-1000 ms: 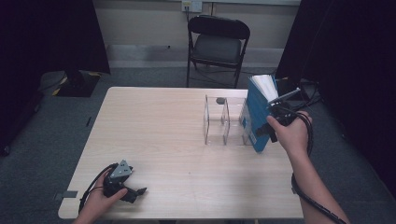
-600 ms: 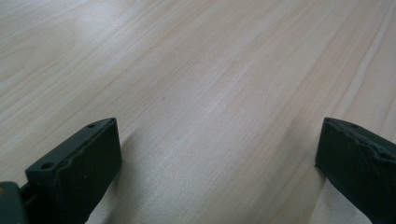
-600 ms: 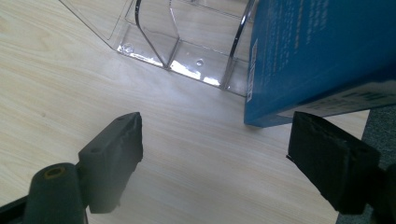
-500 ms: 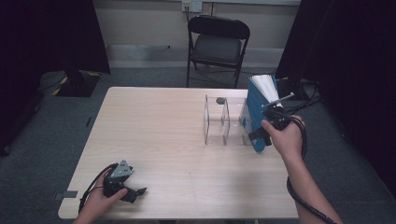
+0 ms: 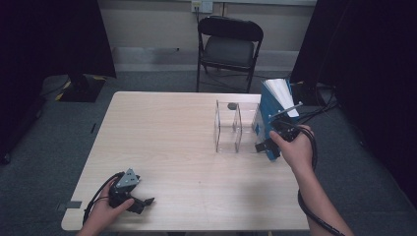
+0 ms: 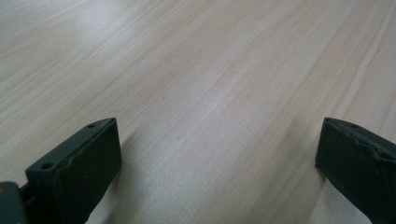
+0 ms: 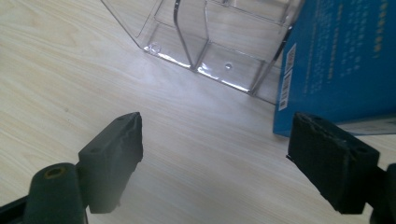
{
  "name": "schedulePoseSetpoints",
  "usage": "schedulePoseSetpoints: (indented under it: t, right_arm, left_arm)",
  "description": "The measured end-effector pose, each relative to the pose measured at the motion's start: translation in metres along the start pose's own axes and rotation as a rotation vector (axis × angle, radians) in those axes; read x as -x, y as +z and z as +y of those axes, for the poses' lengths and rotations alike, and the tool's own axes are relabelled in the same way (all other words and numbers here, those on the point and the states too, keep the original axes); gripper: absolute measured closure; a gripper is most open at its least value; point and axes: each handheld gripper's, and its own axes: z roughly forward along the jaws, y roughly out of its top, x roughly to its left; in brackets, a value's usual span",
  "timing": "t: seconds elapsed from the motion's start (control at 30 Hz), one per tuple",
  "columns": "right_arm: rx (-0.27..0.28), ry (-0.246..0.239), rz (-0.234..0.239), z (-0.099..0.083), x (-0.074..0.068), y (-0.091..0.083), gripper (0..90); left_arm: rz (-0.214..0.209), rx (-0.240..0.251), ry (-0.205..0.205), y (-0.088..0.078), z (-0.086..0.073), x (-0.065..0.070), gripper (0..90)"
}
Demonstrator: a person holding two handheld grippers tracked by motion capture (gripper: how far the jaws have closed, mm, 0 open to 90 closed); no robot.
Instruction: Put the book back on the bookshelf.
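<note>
Jaws of the right gripper (image 7: 215, 154) stand wide apart with nothing but bare wood between them; the blue book (image 7: 343, 60) sits just beyond its right-hand jaw in the right gripper view, and I cannot tell whether that jaw touches the cover. In the high view the right gripper (image 5: 269, 143) is low at the near bottom corner of the blue book (image 5: 271, 115), which stands tilted near the right edge of the table (image 5: 162, 137), leaning against the right end of the clear plastic organizer (image 5: 235, 127), its white pages fanned at the top. The organizer (image 7: 205, 42) stands on the far right part of the table, its compartments open and see-through. The right hand (image 5: 295, 147) comes in from the near right corner.

The left gripper (image 5: 140, 202) rests near the near left corner of the table, held by the left hand (image 5: 108, 211). Its jaws gape wide over bare table (image 6: 210, 84), holding nothing.
</note>
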Motion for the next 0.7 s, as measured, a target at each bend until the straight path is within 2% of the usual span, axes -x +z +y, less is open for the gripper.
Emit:
schedulePoseSetpoints:
  t: [0.13,0.2,0.37,0.53,0.7]
  right_arm:
    - [0.001,-0.021,0.023,0.0,-0.006,0.006,17.9]
    - [0.002,-0.023,0.019,0.0,-0.008,0.007,18.0]
    - [-0.007,-0.063,0.02,0.0,-0.02,0.014,17.9]
    - [-0.003,-0.103,0.033,0.001,-0.025,0.02,18.0]
    - [0.002,-0.112,0.051,0.001,-0.03,0.026,18.0]
  left_arm:
    - [-0.002,0.005,-0.009,0.0,0.0,0.001,0.0]
    - [-0.002,0.002,-0.008,0.0,0.0,0.001,0.0]
    - [-0.002,0.0,-0.008,0.0,0.0,0.0,0.0]
    - [-0.002,-0.004,-0.002,0.0,0.0,0.0,0.0]
    - [-0.002,-0.006,0.0,0.0,0.0,0.0,0.0]
